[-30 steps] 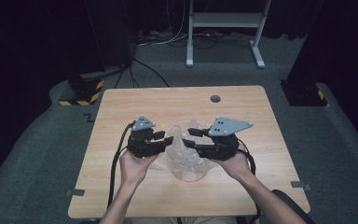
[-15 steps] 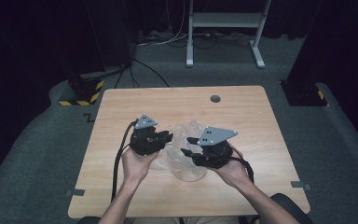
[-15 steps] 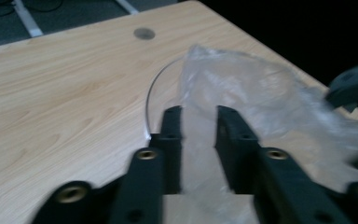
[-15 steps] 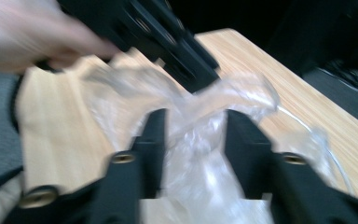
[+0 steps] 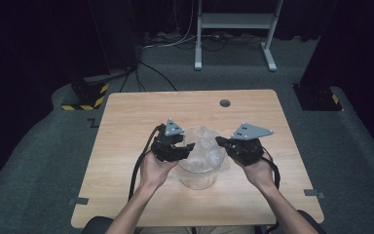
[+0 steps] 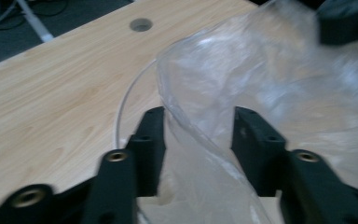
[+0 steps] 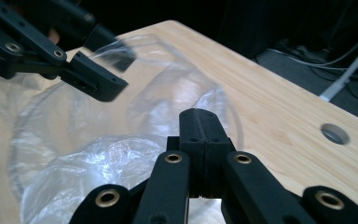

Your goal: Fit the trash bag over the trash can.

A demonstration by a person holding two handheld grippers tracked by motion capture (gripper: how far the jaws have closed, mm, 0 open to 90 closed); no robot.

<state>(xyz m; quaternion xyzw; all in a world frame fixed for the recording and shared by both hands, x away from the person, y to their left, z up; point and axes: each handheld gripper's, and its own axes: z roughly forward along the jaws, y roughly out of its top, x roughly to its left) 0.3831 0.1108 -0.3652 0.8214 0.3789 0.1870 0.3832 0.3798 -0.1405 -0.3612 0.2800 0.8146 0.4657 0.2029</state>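
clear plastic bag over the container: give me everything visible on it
The clear plastic bag is thin, crinkled, see-through film, draped into and over a clear round container at the table's near middle. Its mouth is spread between the two grippers. In the left gripper view a fold runs between the left gripper's parted jaws, which have just opened a little. The right gripper's jaws have just closed at its edge; whether film is pinched is unclear.
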